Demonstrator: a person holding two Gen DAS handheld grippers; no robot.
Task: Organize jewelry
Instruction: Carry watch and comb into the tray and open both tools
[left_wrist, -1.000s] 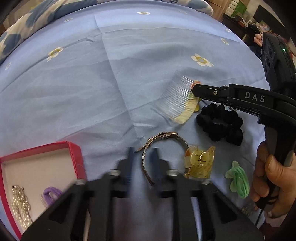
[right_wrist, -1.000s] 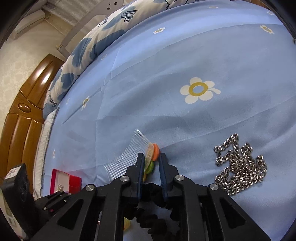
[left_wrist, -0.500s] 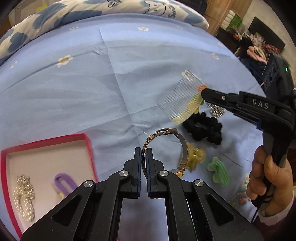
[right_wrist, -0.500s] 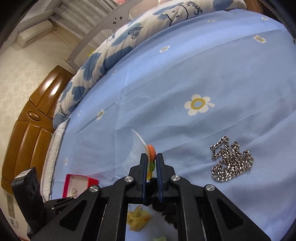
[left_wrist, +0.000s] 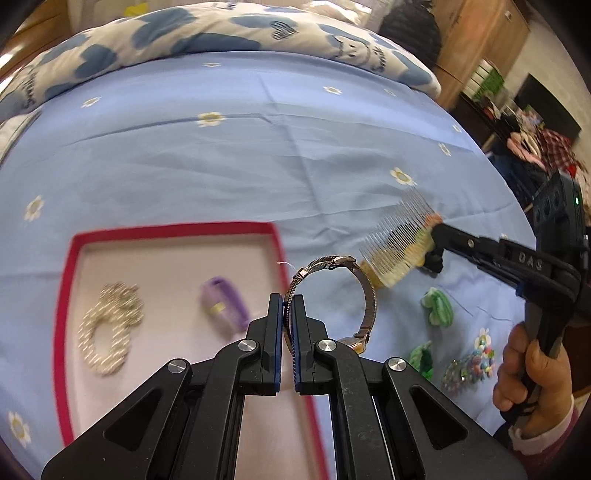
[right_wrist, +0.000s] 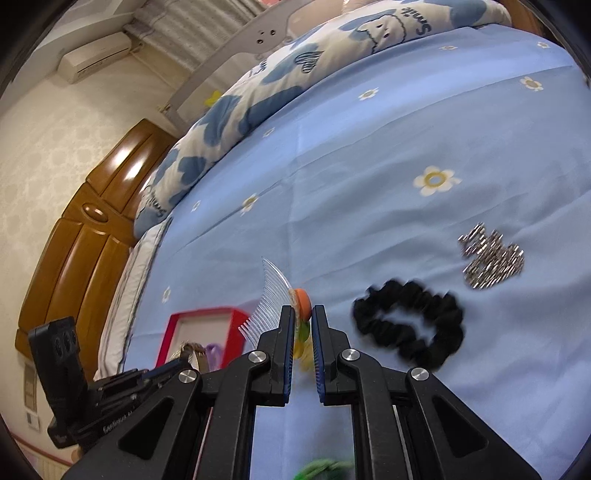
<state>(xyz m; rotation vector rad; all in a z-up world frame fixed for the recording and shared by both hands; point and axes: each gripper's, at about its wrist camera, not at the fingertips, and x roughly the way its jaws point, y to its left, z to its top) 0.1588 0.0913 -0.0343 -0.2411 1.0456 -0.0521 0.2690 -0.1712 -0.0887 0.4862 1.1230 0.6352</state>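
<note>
My left gripper (left_wrist: 286, 301) is shut on a metal mesh-band watch (left_wrist: 364, 291) and holds it in the air over the right edge of a red-rimmed box (left_wrist: 62, 302). The box holds a pearl bracelet (left_wrist: 107, 332) and a purple clip (left_wrist: 225, 306). My right gripper (right_wrist: 303, 314) is shut on a clear hair comb (right_wrist: 273, 299) with orange and green decoration, lifted above the blue bedsheet. The comb (left_wrist: 395, 240) and the right gripper (left_wrist: 437, 230) also show in the left wrist view, right of the watch. The box (right_wrist: 207, 321) shows in the right wrist view too.
A black scrunchie (right_wrist: 410, 325) and a silver chain (right_wrist: 491, 258) lie on the sheet to the right. Green clips (left_wrist: 437, 306), (left_wrist: 421, 354) and a beaded piece (left_wrist: 469, 369) lie near the right hand. A quilt (left_wrist: 221, 33) is bunched at the far edge.
My left gripper closed on the watch, lifted it and carried it left over the red box. My right gripper lifted the comb off the sheet and moved it left.
</note>
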